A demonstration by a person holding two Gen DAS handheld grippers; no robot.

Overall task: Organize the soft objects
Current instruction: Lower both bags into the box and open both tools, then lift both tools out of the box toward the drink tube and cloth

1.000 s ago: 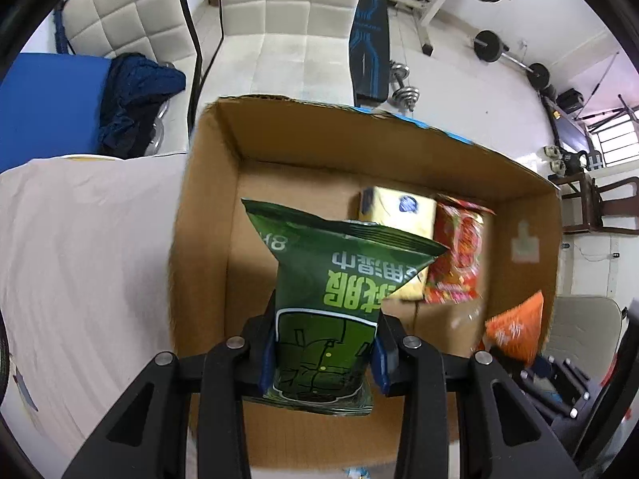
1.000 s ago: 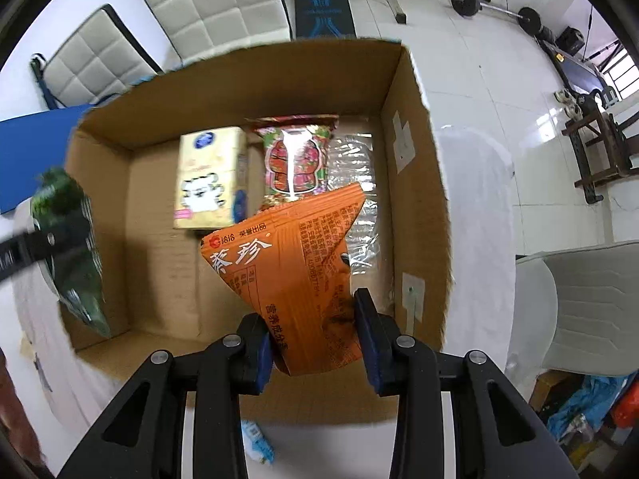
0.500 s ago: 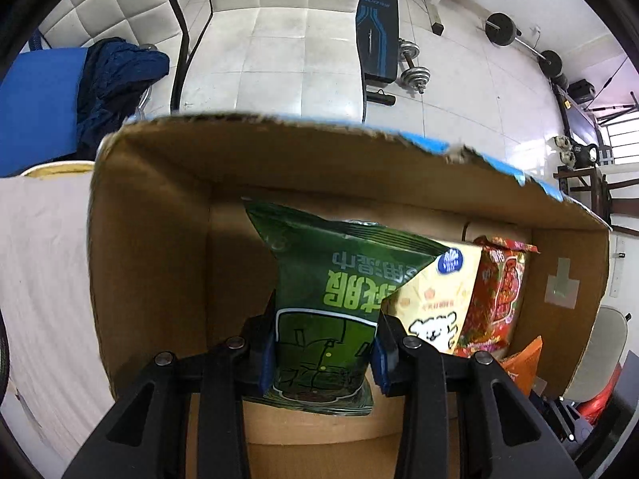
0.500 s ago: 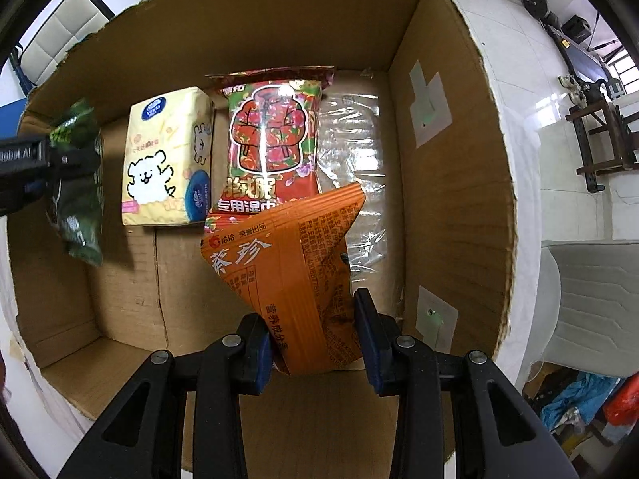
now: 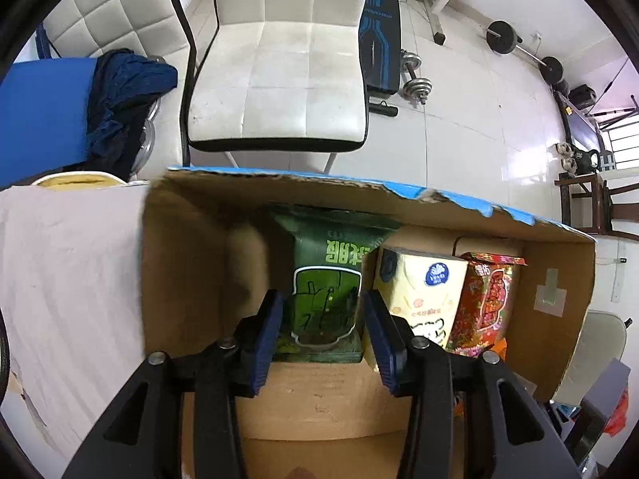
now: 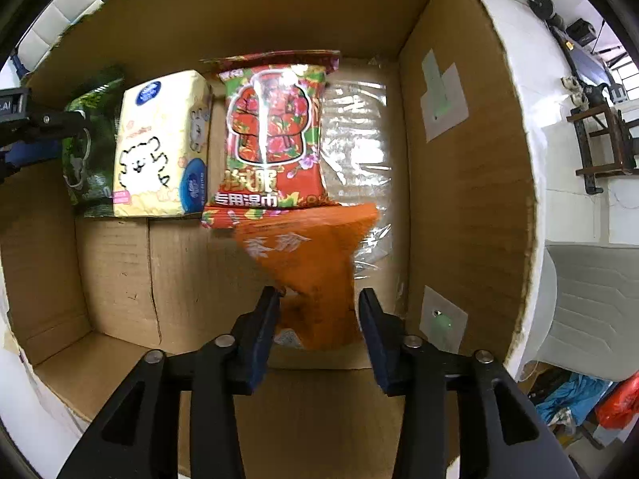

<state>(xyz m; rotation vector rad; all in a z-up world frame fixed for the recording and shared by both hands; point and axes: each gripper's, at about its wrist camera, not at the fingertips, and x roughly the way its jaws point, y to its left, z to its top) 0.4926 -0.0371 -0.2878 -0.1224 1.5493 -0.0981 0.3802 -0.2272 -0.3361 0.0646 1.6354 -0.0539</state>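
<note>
A cardboard box (image 5: 183,255) holds a yellow tissue pack (image 5: 423,295) and a red wet-wipe pack (image 5: 487,303). My left gripper (image 5: 323,327) is inside the box, its jaws spread either side of a green pack (image 5: 325,279) that lies beside the yellow pack. In the right wrist view the box (image 6: 467,183) holds the green pack (image 6: 86,159), yellow pack (image 6: 159,147) and red pack (image 6: 275,131) in a row. My right gripper (image 6: 317,315) has its jaws parted around a blurred orange pack (image 6: 315,263) dropping between them.
A clear plastic sheet (image 6: 355,127) lies on the box floor at the right. A white cloth-covered table (image 5: 68,279) carries the box. A white padded chair (image 5: 279,80), a blue chair with dark cloth (image 5: 120,99) and gym weights (image 5: 415,88) stand beyond.
Both grippers moved down into the box. The left jaws opened and let the green pack rest beside the yellow pack. The right jaws opened and the orange pack slips out.
</note>
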